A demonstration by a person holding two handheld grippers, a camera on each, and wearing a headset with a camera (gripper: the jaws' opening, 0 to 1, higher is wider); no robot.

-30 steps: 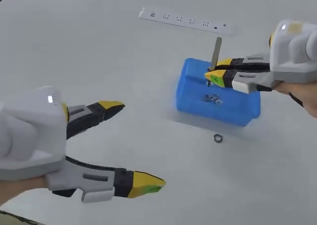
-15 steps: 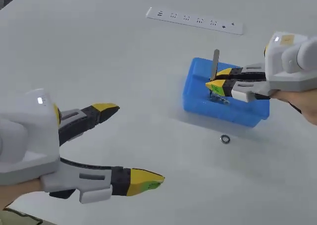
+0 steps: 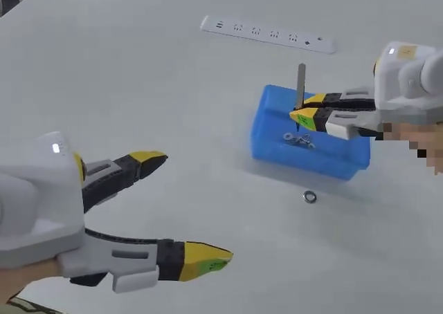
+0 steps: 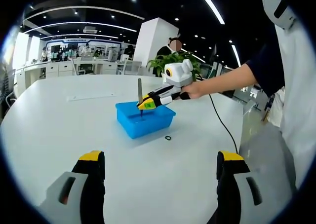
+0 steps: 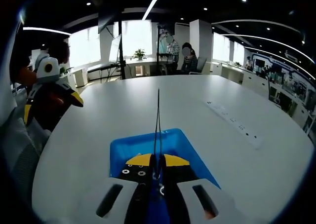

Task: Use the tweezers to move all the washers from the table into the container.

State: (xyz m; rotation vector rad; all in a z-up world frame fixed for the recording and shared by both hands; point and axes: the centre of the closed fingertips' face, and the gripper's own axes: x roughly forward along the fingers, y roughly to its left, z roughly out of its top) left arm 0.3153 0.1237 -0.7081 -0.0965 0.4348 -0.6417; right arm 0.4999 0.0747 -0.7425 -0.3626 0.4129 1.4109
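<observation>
Your right gripper [image 3: 299, 113] was clamped on the tweezers [image 3: 300, 86], which stood upright with their tips down over the blue container [image 3: 273, 144]. Several washers [image 3: 298, 140] lay inside it. One washer [image 3: 309, 197] lay on the table [image 3: 173, 86] just beside its near wall. Your left gripper [image 3: 187, 209] hovered well apart, jaws spread wide, holding nothing.

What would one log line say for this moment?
right gripper: shut on tweezers at blue container | left gripper: open, aside | one washer on table
</observation>
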